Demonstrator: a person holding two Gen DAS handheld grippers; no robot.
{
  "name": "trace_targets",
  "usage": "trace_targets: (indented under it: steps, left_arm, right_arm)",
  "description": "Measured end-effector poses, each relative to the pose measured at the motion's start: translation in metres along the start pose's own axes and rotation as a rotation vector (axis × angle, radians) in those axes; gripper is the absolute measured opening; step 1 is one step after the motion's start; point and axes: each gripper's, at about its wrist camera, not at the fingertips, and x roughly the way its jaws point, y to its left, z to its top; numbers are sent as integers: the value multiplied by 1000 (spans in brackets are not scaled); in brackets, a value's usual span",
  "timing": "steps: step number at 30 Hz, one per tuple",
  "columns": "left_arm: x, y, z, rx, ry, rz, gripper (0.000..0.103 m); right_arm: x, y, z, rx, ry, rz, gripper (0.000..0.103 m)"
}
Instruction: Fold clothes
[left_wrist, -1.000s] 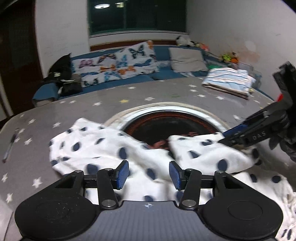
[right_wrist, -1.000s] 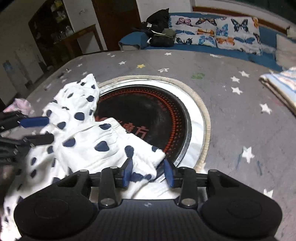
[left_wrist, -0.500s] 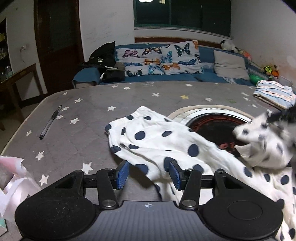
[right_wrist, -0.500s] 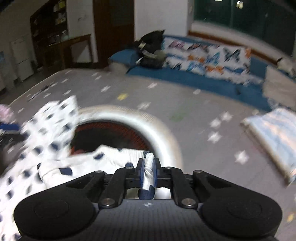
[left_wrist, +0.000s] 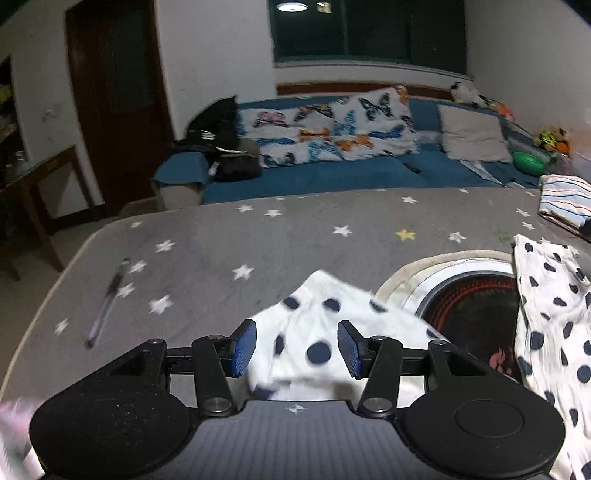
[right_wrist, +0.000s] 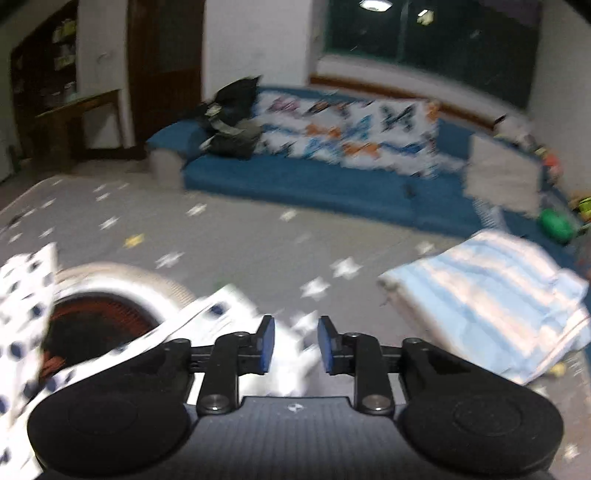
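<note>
— Where was the garment?

— The white dotted garment (left_wrist: 314, 332) lay crumpled on the grey star-patterned counter (left_wrist: 295, 236), partly over the round dark inset (left_wrist: 476, 306) with its pale rim. One part rose at the right edge of the left view.

— And the left hand-held gripper (left_wrist: 297, 349)?

— Its blue pads stood apart and were closing, a fold of the cloth between them; I saw no pad pressing on it.

— The right one?

— The right hand-held gripper (right_wrist: 293, 345) was opening, pads apart — blurred white cloth lay under and between them, unclamped. A folded striped cloth (right_wrist: 491, 299) sat near it, and a pen (left_wrist: 105, 306) lay far left.
</note>
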Motion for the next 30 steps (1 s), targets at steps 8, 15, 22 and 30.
trace_targets:
  steps: [8, 15, 22, 30]
  left_arm:
    - [64, -5, 15, 80, 126, -17, 27]
    - [92, -18, 39, 195, 91, -12, 29]
    - [111, -35, 46, 281, 28, 40, 34]
    - [84, -34, 31, 232, 6, 75, 44]
  right_arm:
    - [34, 32, -11, -57, 94, 124, 31]
    - [68, 45, 1, -125, 108, 113, 41]
    - [89, 57, 16, -204, 84, 133, 52]
    - [53, 24, 18, -73, 44, 133, 52]
